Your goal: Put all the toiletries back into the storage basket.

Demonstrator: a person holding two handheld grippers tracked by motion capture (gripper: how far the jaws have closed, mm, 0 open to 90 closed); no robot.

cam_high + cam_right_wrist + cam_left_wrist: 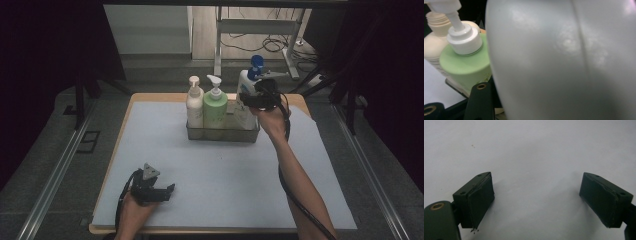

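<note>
Right gripper, jaws half-closed, clamps the white bottle at the basket; next, presumably, seat and release. Left gripper rests open, empty.

white bottle | blue pump top | upright | right end of wire basket | beside green bottle

White bottle: plain glossy white body, blue pump top.
Green bottle: pale green body, white pump.
Cream bottle: cream body and cream pump, small dark print low on its side.
Basket: grey metal.
Mat: plain pale blue-grey.
Table: light wood edge.
Left gripper: black jaws, brass-coloured screw.
Right gripper: black.
</note>
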